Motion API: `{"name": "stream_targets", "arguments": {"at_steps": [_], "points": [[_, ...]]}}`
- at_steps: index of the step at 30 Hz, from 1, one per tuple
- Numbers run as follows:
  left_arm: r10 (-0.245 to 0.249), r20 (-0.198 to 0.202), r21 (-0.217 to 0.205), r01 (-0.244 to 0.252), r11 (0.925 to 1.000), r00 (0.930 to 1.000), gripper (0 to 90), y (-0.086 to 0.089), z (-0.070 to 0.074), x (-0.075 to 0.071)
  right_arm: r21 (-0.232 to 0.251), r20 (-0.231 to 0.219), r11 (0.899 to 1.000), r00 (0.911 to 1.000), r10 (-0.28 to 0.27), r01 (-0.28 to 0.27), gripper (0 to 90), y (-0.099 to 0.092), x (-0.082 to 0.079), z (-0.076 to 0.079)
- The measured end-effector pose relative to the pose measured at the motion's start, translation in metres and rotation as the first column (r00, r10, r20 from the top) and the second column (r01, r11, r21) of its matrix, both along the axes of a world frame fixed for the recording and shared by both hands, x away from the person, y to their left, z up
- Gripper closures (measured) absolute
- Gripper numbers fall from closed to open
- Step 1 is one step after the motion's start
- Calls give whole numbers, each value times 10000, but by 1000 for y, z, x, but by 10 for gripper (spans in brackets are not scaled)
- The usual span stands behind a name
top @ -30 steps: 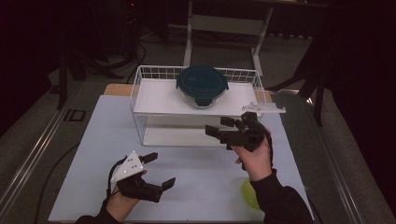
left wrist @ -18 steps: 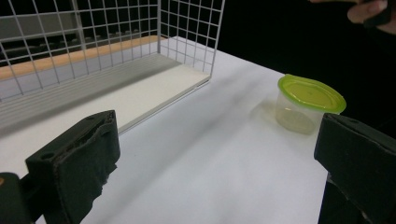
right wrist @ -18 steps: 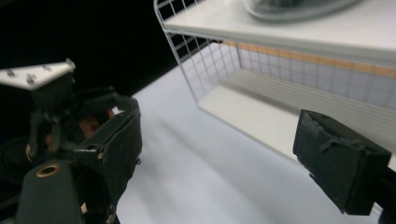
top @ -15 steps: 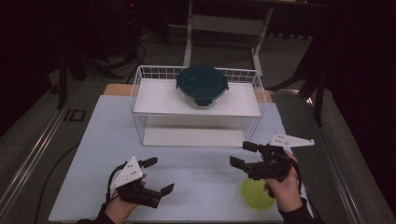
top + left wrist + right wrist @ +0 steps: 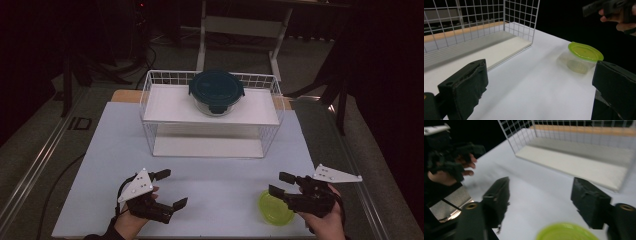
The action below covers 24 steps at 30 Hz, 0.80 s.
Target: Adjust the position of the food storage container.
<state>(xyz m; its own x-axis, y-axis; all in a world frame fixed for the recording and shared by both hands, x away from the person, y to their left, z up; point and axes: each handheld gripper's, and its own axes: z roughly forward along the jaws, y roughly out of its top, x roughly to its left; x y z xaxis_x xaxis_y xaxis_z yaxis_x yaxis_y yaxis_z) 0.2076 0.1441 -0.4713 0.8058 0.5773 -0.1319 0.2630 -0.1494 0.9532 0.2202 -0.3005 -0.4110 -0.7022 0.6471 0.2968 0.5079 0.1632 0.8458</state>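
A round glass container with a dark teal lid (image 5: pixel 216 90) stands on the top shelf of a white wire rack (image 5: pixel 148 98). Near the table's front right sits a small clear tub with a lime-green lid (image 5: pixel 275 207). My right gripper (image 5: pixel 276 183) hovers open just behind and right of that tub, empty. In the right gripper view the green lid (image 5: pixel 565 232) lies low between the spread jaws. My left gripper (image 5: pixel 175 187) is open and empty at the front left. Its own view shows the tub (image 5: pixel 584 53) ahead to the right and the rack (image 5: pixel 519 20) to the left.
The rack's lower shelf (image 5: pixel 207 146) is bare. A white mat (image 5: pixel 100 150) covers the table, with dark floor beyond its edges. The other hand's gripper (image 5: pixel 454 157) appears at the left of the right gripper view.
My right gripper has drawn back from the rack's front to the near right, beside the green-lidded tub. The left gripper slid slightly toward the near edge.
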Motion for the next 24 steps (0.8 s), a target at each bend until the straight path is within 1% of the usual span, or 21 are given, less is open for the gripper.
{"name": "stream_targets", "arguments": {"at_steps": [3, 5, 6, 7, 9, 10, 12, 13, 14, 15, 16, 17, 18, 20, 21, 22, 23, 24], "points": [[-65, 32, 89, 64, 9999, 10000, 1, -1, 0, -1, -205, -57, 9995, 9997, -251, 250, 401, -11, -6, -8], [-131, 49, 53, 130, 9999, 9999, 1, -1, 0, -1, -307, -200, 9989, 9992, -354, 348, 462, -19, -10, -14], [-131, 49, 58, 130, 9999, 9999, 1, -1, 0, -1, -384, -258, 9980, 9984, -513, 503, 501, -24, -12, -18], [-133, 64, 79, 132, 9999, 9999, 1, -2, 0, -1, -498, -308, 9969, 9976, -624, 608, 561, -28, -14, -21], [-136, 85, 49, 135, 9999, 9999, 1, -1, 0, -1, -586, -450, 9951, 9956, -822, 795, 632, -36, -18, -26], [-139, 68, 59, 138, 9999, 9999, 1, -1, 0, -1, -655, -510, 9943, 9949, -874, 840, 691, -40, -20, -28], [-135, 87, 39, 135, 9999, 9999, 1, -1, 0, -1, -846, -608, 9923, 9935, -961, 908, 763, -48, -25, -32], [-135, 87, 39, 135, 9999, 9999, 1, -1, 0, -1, -846, -608, 9923, 9935, -961, 908, 763, -48, -25, -32], [-117, 91, 50, 116, 9999, 9999, 1, -1, 0, -1, -925, -720, 9918, 9929, -947, 879, 790, -51, -26, -34], [-116, 111, 45, 115, 9999, 9999, 1, -1, 1, -1, -1101, -836, 9895, 9912, -1030, 936, 833, -55, -29, -38], [-88, 119, 36, 88, 10000, 9999, 1, 0, 1, -1, -1127, -1012, 9894, 9895, -1031, 915, 877, -62, -32, -43], [-88, 119, 36, 88, 10000, 9999, 1, 0, 1, -1, -1127, -1012, 9894, 9895, -1031, 915, 877, -62, -32, -43], [-80, 133, 12, 80, 10000, 9999, 1, 0, 1, -1, -1113, -1233, 9891, 9862, -1101, 965, 896, -68, -35, -49], [-62, 147, 41, 62, 10000, 9999, 1, 0, 1, -1, -1123, -1297, 9892, 9856, -1082, 938, 897, -71, -37, -51], [-59, 140, 68, 58, 10000, 9999, 1, 0, 1, -1, -1217, -1419, 9882, 9838, -1097, 926, 897, -74, -39, -56], [-56, 143, 35, 56, 10000, 9999, 1, 0, 1, -1, -1224, -1664, 9883, 9797, -1113, 915, 898, -78, -41, -63], [-56, 143, 35, 56, 10000, 9999, 1, 0, 1, -1, -1224, -1664, 9883, 9797, -1113, 915, 898, -78, -41, -63], [-49, 141, 54, 48, 10000, 9999, 1, 0, 1, -1, -1268, -1947, 9875, 9738, -1171, 934, 898, -80, -44, -72]]}}
